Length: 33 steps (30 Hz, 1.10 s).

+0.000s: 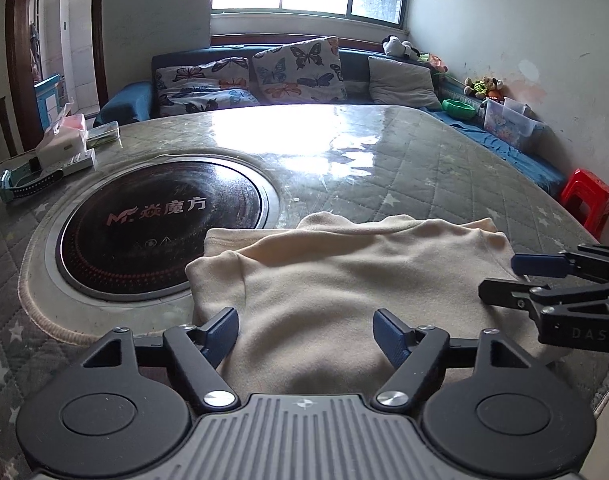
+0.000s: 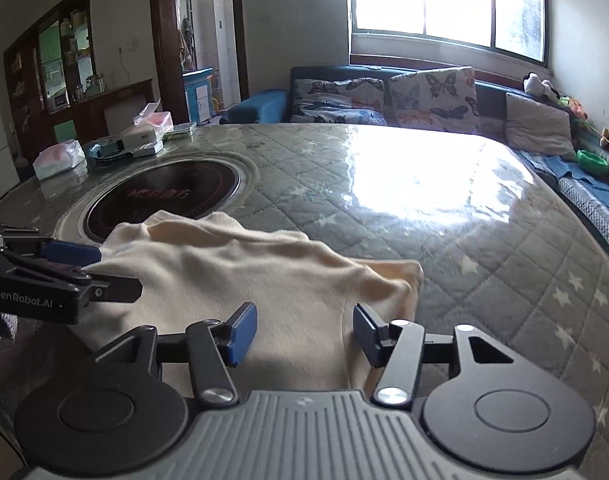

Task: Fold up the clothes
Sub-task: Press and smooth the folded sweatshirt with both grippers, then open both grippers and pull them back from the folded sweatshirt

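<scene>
A cream garment (image 1: 344,280) lies folded in layers on the quilted table cover, near the front edge. My left gripper (image 1: 306,334) hovers over its near left part, open, its blue pads wide apart with cloth below them and nothing pinched. My right gripper (image 2: 304,332) stands open over the garment (image 2: 264,276) near its right edge, and its pads are not pressing on the fabric. Each gripper shows in the other's view: the right gripper (image 1: 500,278) at the garment's right side, the left gripper (image 2: 104,270) at its left side.
A round black cooktop (image 1: 160,224) is set into the table just left of and behind the garment. Tissue boxes (image 1: 64,136) and a blue watch (image 1: 20,182) sit at the far left. A sofa with butterfly cushions (image 1: 296,68) stands behind, and a red stool (image 1: 588,196) to the right.
</scene>
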Each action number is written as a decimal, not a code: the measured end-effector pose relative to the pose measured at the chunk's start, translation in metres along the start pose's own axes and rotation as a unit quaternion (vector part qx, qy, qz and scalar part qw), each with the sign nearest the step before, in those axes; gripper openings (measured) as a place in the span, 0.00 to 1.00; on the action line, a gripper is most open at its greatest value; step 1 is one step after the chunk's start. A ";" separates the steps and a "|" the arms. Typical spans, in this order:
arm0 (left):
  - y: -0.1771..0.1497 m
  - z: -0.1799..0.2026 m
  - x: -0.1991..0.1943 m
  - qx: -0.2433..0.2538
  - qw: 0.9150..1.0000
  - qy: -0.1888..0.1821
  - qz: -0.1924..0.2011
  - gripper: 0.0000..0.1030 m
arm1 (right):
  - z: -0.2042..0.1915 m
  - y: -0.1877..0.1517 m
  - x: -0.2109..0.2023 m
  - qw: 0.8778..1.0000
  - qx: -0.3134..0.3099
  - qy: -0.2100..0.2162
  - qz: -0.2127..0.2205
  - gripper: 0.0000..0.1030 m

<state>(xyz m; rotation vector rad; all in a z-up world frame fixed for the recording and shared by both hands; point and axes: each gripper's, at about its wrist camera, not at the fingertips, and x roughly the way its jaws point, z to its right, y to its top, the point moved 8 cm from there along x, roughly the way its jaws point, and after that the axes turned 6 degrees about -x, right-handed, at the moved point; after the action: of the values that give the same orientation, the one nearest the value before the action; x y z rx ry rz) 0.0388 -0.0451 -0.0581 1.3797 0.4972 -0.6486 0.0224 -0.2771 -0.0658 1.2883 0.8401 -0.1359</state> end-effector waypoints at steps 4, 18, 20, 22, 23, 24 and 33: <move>-0.005 -0.001 -0.004 0.000 1.000 0.008 0.000 0.83 | 0.000 -0.009 -0.008 1.000 -0.004 -0.011 0.001 0.63; -0.019 -0.015 -0.015 -0.018 0.999 0.029 0.001 0.88 | 0.008 -0.027 -0.024 0.999 -0.005 -0.044 0.000 0.68; -0.020 -0.016 -0.018 -0.018 0.999 0.031 0.003 0.89 | 0.009 -0.028 -0.025 0.999 -0.003 -0.047 0.000 0.69; -0.021 -0.016 -0.020 -0.013 0.999 0.034 0.007 0.92 | 0.009 -0.028 -0.026 0.999 -0.001 -0.048 0.002 0.70; -0.021 -0.015 -0.021 -0.010 0.999 0.036 0.009 0.93 | 0.009 -0.027 -0.027 0.999 0.000 -0.048 0.003 0.71; -0.021 -0.014 -0.023 -0.006 0.999 0.037 0.013 0.94 | 0.009 -0.027 -0.027 0.999 0.001 -0.048 0.004 0.74; -0.023 -0.014 -0.025 -0.001 0.999 0.040 0.020 1.00 | 0.000 -0.022 -0.029 0.999 -0.005 -0.035 0.011 0.78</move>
<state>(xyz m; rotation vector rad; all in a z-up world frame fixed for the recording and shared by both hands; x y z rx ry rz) 0.0054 -0.0299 -0.0596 1.4146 0.5316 -0.5624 -0.0092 -0.2937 -0.0653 1.2769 0.7659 -0.1586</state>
